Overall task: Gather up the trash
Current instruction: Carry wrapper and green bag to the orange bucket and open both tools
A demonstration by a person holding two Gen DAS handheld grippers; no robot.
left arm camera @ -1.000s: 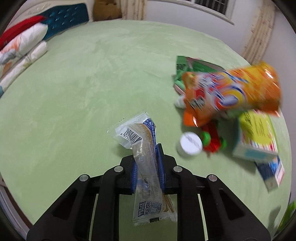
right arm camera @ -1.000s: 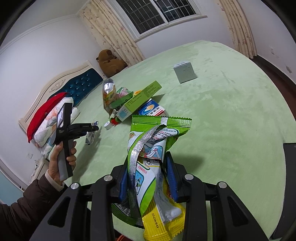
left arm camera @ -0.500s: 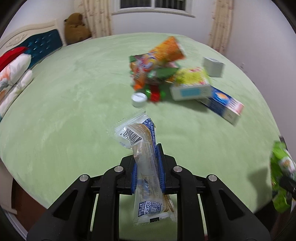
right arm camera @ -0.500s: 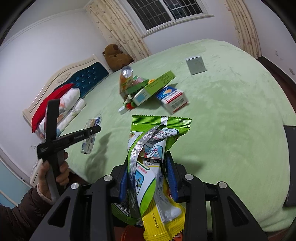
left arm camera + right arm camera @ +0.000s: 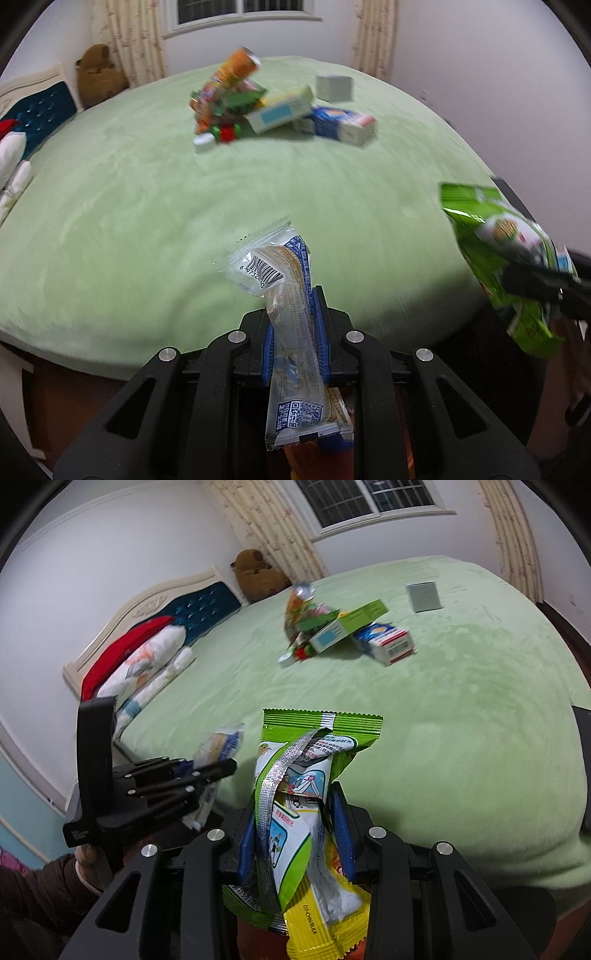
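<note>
My left gripper (image 5: 293,317) is shut on a clear snack wrapper (image 5: 280,280) with a barcode and blue print, held over the near edge of the green bed. My right gripper (image 5: 295,812) is shut on a green and white snack bag (image 5: 295,768) together with a yellow packet (image 5: 317,926). The green bag also shows in the left wrist view (image 5: 506,266), at the right. The left gripper with its wrapper shows in the right wrist view (image 5: 218,760), at the left. A pile of trash (image 5: 258,107) lies far off on the bed.
The pile holds an orange snack bag (image 5: 299,609), a green-topped box (image 5: 347,627), a blue and white box (image 5: 388,642) and a white cap (image 5: 286,660). A grey box (image 5: 424,596) lies apart. Pillows (image 5: 144,661), a headboard and a brown teddy bear (image 5: 258,572) stand at the bed's head.
Both grippers have pulled back from the trash pile toward the bed's near edge and come closer together. Each still holds its wrappers.
</note>
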